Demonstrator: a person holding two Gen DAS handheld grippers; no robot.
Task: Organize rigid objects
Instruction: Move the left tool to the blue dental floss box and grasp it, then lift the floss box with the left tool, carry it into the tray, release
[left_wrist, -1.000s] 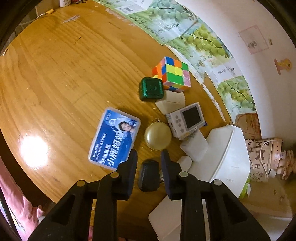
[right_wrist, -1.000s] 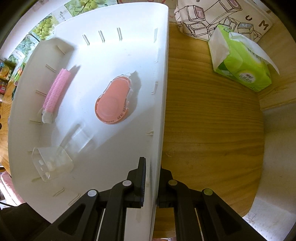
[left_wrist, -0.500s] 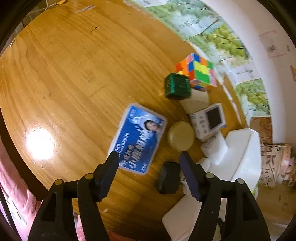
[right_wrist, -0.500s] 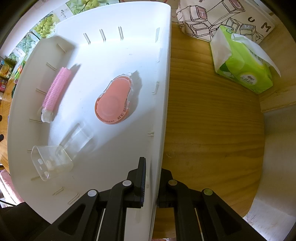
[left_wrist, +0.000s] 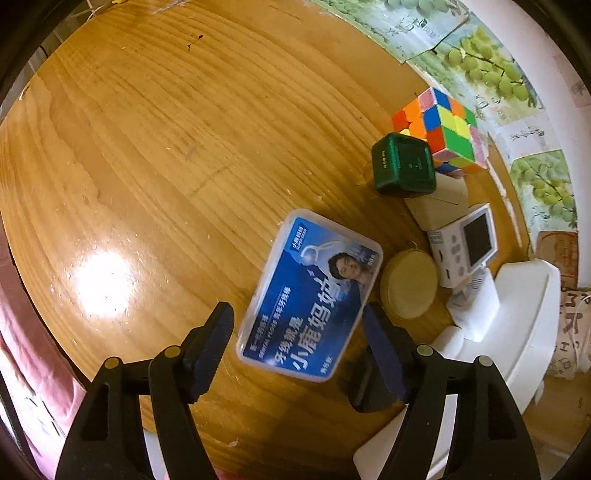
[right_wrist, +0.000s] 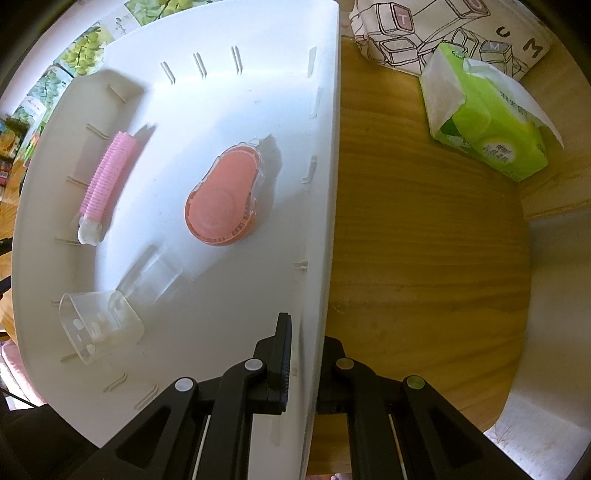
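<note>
My left gripper (left_wrist: 299, 350) is open wide, its fingers either side of the near end of a blue-labelled clear plastic case (left_wrist: 310, 293) lying flat on the wooden table (left_wrist: 147, 147). A small black object (left_wrist: 364, 387) lies behind the right finger. A round gold disc (left_wrist: 408, 286), a white handheld device (left_wrist: 463, 245), a green box (left_wrist: 402, 166) and a colour cube (left_wrist: 443, 129) lie beyond. My right gripper (right_wrist: 304, 363) is shut on the side wall of a white bin (right_wrist: 325, 184). The bin holds a pink roller (right_wrist: 109, 179), a coral tape dispenser (right_wrist: 225, 201) and a clear plastic holder (right_wrist: 98, 325).
The white bin (left_wrist: 524, 317) also shows at the right of the left wrist view, with white blocks (left_wrist: 476, 306) beside it. A green tissue pack (right_wrist: 487, 125) and a printed cloth bag (right_wrist: 424, 33) lie right of the bin. Grape-print paper (left_wrist: 480, 62) lines the table's far edge.
My left gripper has opened wide and shifted left from the small black object to straddle the blue case. The right gripper has held still on the bin wall.
</note>
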